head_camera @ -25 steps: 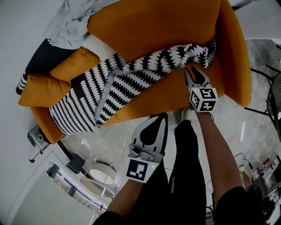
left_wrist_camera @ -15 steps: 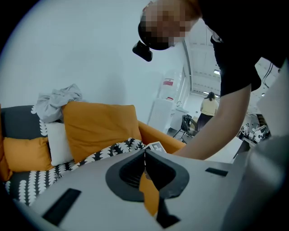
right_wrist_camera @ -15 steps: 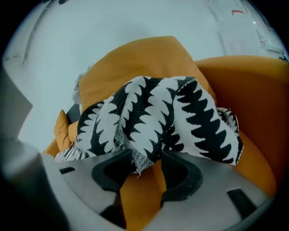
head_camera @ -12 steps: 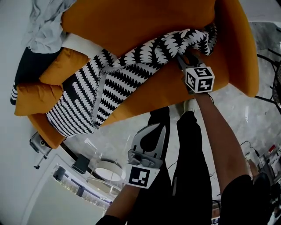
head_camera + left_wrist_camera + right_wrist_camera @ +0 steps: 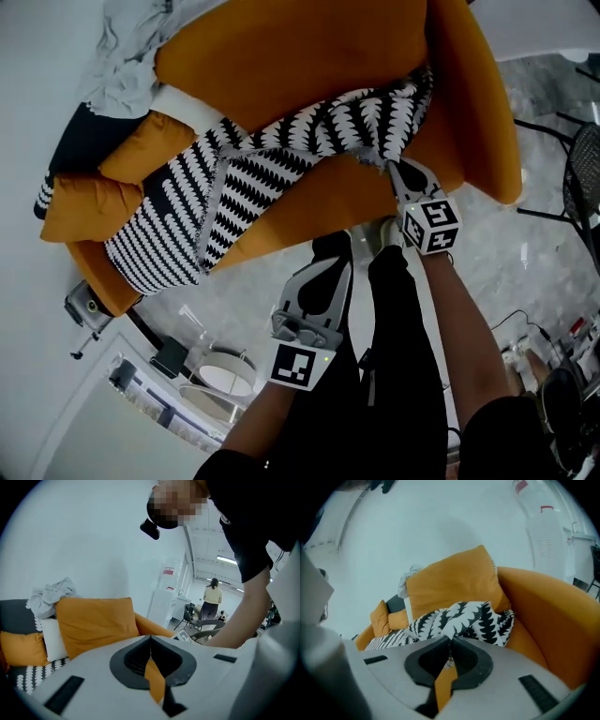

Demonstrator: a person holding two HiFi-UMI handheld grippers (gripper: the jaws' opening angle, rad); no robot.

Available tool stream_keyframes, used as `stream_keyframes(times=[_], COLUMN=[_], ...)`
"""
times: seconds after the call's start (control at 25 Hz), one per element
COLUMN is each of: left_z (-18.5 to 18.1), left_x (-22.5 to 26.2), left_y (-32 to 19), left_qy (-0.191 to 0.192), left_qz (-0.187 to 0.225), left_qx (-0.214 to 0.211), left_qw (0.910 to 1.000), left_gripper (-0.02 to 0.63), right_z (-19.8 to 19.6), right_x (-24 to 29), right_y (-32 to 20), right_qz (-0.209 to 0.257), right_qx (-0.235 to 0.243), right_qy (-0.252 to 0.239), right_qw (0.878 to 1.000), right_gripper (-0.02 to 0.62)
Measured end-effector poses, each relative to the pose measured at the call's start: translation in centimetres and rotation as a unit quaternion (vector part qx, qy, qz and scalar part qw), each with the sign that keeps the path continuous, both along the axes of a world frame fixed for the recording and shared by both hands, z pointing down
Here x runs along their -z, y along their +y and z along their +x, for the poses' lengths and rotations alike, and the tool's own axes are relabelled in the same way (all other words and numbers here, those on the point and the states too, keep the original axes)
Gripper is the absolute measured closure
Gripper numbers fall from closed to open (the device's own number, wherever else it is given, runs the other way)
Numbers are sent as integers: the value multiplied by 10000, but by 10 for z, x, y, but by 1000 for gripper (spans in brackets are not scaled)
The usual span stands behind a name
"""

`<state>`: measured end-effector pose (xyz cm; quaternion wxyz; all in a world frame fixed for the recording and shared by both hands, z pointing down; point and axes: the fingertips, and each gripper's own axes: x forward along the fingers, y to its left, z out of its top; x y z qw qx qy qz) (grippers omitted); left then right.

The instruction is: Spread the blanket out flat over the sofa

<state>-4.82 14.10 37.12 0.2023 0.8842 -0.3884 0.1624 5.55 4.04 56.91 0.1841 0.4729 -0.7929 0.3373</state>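
A second ago the right gripper point(image 5: 387, 166) stands beside the blanket point(image 5: 281, 155) with its fingers point(image 5: 407, 180) apart. Now they are closing on a pinch of its edge. The gripper has drawn back toward the front of the sofa point(image 5: 309, 56) seat. The blanket's bunched end, earlier against the armrest, stretches after it into a peak.

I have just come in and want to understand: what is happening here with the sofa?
A person stands at the orange sofa with a gripper in each hand. The right gripper is closing its jaws on the edge of the black-and-white blanket, which lies bunched along the seat. The left gripper is shut and empty, near the person's legs.
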Motion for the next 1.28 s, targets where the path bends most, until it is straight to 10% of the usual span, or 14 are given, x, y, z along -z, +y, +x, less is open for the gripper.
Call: stream_keyframes(times=[0.56,1.28], left_z=[77,147], left_x=[84,17], left_y=[52,125], left_qy=[233,115], left_qz=[-16,-671], left_qx=[-129,-486], left_qw=[9996,9965], left_gripper=[592,592], right_z=[183,307], right_x=[108,-113], right_y=[164,261], right_qz=[-404,-2234], right_qx=[-1104,-1715], right_qy=[78,887], right_qw=[9930,9554], right_gripper=[554,552])
